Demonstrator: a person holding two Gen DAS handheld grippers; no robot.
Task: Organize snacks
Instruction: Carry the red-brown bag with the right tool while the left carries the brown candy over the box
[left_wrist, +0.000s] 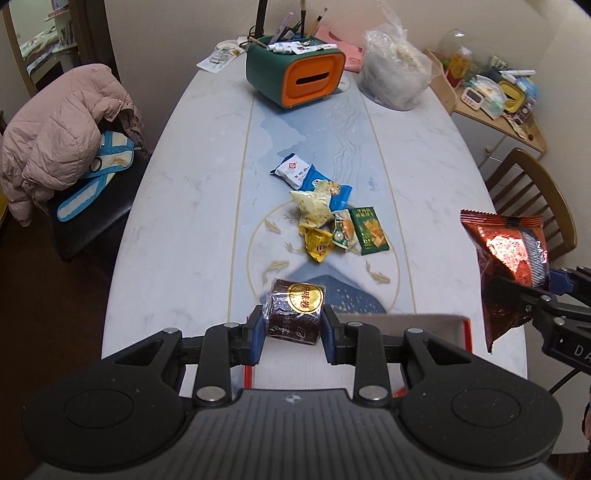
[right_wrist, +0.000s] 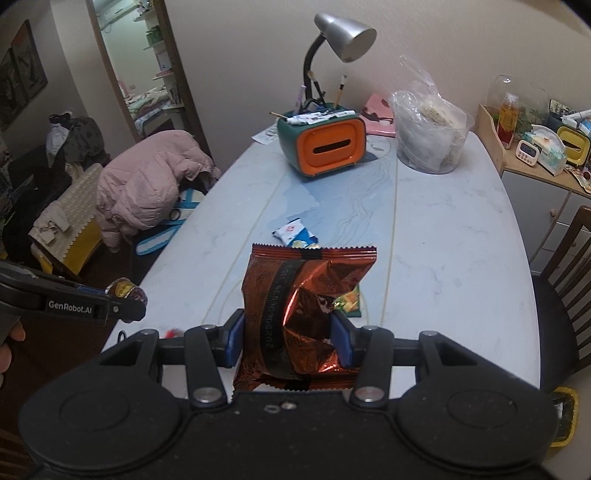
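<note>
My left gripper (left_wrist: 293, 321) is shut on a small dark brown snack roll (left_wrist: 295, 312) with a round gold label, held above the near end of the table. My right gripper (right_wrist: 288, 336) is shut on a crumpled red-brown foil cookie packet (right_wrist: 306, 306), also seen in the left wrist view as the foil packet (left_wrist: 508, 258) at the right edge. A heap of several small snack packets (left_wrist: 328, 218) lies in the middle of the white and blue table (left_wrist: 177, 206). Below the left gripper shows a box with a red rim (left_wrist: 466, 332).
A green and orange tissue box organiser (left_wrist: 295, 74) with pens stands at the far end beside a clear plastic bag (left_wrist: 395, 77). A chair with a pink jacket (left_wrist: 62, 136) is at the left, a wooden chair (left_wrist: 532, 195) at the right, a cluttered side shelf (left_wrist: 495, 92) beyond.
</note>
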